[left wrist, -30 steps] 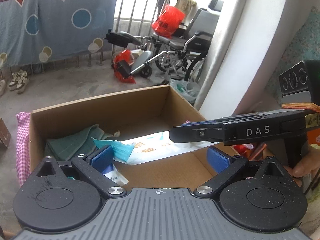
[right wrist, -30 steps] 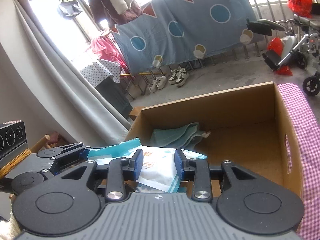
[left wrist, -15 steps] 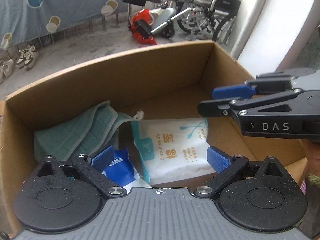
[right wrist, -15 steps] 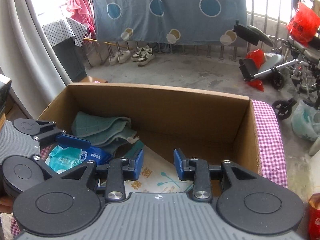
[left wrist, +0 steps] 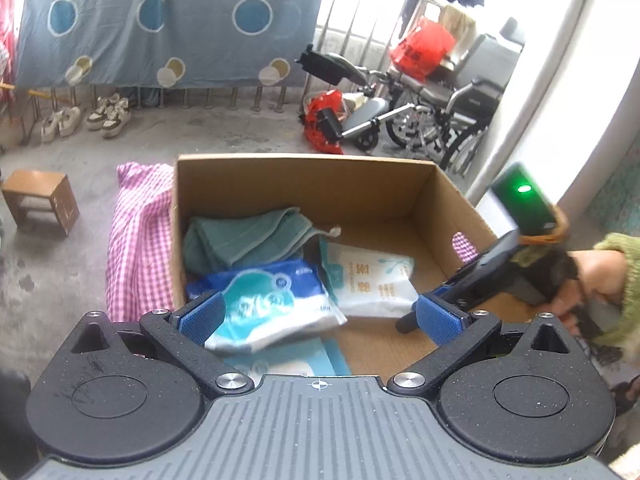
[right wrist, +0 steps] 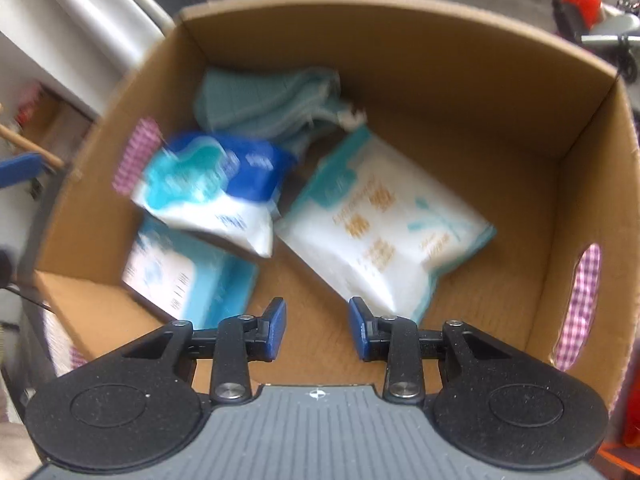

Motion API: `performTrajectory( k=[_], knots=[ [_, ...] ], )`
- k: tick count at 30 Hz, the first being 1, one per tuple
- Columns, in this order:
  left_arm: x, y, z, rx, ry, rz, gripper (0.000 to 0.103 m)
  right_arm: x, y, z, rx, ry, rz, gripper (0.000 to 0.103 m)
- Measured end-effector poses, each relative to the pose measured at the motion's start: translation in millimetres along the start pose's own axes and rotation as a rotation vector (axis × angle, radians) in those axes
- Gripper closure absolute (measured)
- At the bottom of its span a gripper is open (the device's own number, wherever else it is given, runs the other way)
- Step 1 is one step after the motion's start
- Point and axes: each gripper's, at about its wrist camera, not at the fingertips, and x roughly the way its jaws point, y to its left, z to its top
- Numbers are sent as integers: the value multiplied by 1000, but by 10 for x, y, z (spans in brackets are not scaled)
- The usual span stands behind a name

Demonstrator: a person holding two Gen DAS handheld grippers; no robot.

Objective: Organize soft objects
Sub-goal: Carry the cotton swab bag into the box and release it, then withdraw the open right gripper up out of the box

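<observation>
cardboard box sits on pink checked cloth on the concrete floor, open top. inside, back left corner: folded green towel. white cotton swab pack lies flat mid-floor of the box, tilted. blue-white tissue pack rests partly on the towel and on a flat light-blue pack at the near left wall. left gripper is above the near edge of the box, jaws wide apart, nothing between them, left pad just beside the tissue pack. right gripper is over the box, jaws part open and empty, right pad near the swab pack corner. right view blurred. wheelchair and shoes behind.
</observation>
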Motion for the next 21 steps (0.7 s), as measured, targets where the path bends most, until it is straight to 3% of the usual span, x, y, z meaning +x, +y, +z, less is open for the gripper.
performTrajectory(
  k=[3,6,11,21],
  knots=[
    [-89,63,-105,-33,-18,-16,1,236,-35,11,-7,95,-86,66],
    [-108,105,-180,-52,-24,-38,1,368,-61,49,4,126,-120,66],
    [-64,142,-265,-51,-17,-40,1,461,-36,157,-2,100,-178,66],
    [-23,258,-335,-80,-9,-57,1,487,-148,294,77,59,-200,66]
  ],
)
